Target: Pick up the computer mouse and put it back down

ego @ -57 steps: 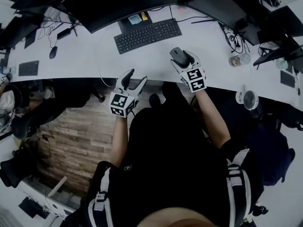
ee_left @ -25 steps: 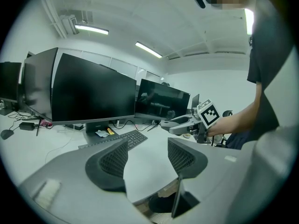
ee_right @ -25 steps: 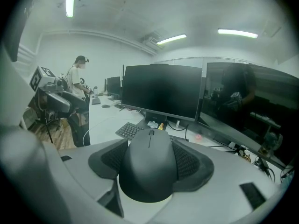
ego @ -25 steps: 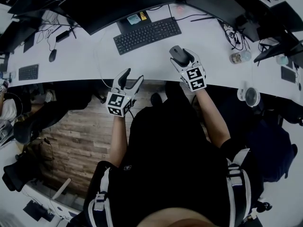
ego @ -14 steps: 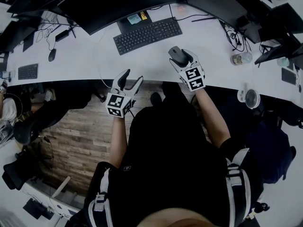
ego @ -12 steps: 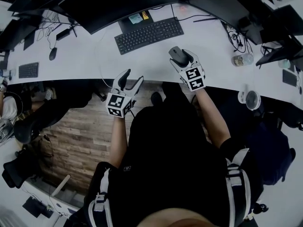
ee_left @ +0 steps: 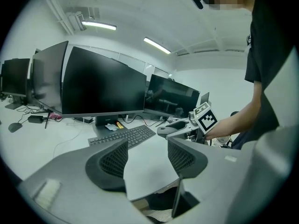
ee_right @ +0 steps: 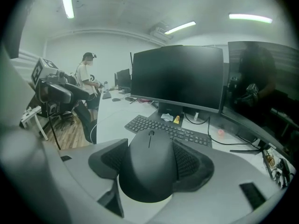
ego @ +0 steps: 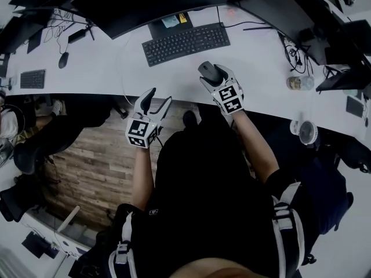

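Computer mouse (ee_right: pixel 149 169): pinched between right gripper (ego: pixel 210 74) pads, low over white desk (ego: pixel 104 68), beside keyboard (ego: pixel 185 42). Left gripper (ego: pixel 155 99) spread, empty. Step, likely: set-down. Next: seat on desk, then release.

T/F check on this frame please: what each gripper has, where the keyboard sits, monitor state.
1. The right gripper has the mouse clamped between its jaws. True.
2. The left gripper is holding the keyboard. False: its jaws stand apart with nothing between them, and the keyboard lies on the desk.
3. The keyboard lies farther from the person than the mouse. True.
4. The big monitor behind the keyboard shows an open window. False: its screen is dark.
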